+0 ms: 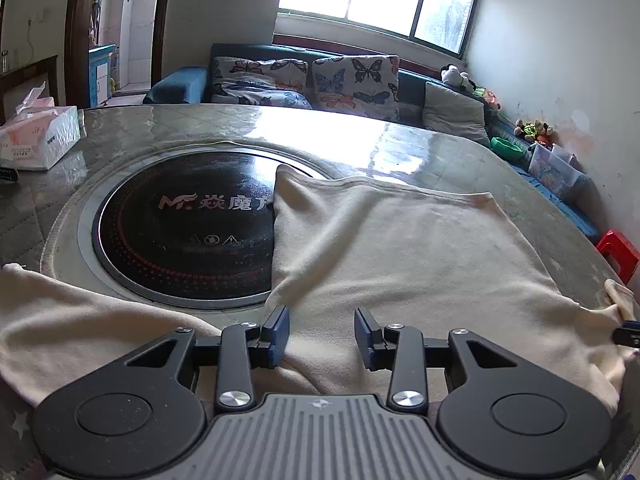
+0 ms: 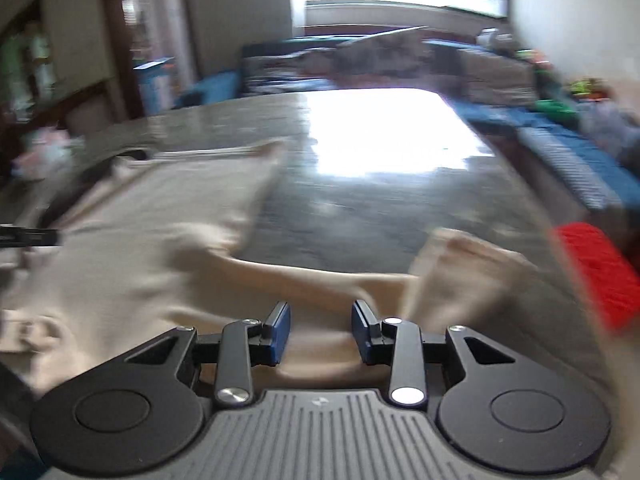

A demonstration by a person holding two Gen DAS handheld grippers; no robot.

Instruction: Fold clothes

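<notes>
A cream garment [image 1: 400, 248] lies spread across the near part of the round table [image 1: 200, 124], one folded corner resting on the black hob. My left gripper [image 1: 322, 332] hovers low over the cloth near its front edge. Its blue-padded jaws stand apart, with cloth under the gap and nothing pinched. At the far right edge of this view a dark part of my right gripper [image 1: 626, 334] shows beside a bunched cloth end. In the blurred right wrist view my right gripper [image 2: 320, 332] is open over the garment [image 2: 152, 248], close to a crumpled sleeve [image 2: 460, 272].
A black round induction hob [image 1: 188, 240] is set into the table's middle. A tissue box [image 1: 40, 136] stands at the far left. Behind the table runs a sofa [image 1: 320, 76] with butterfly cushions. A red stool [image 1: 618, 252] stands off the table's right edge.
</notes>
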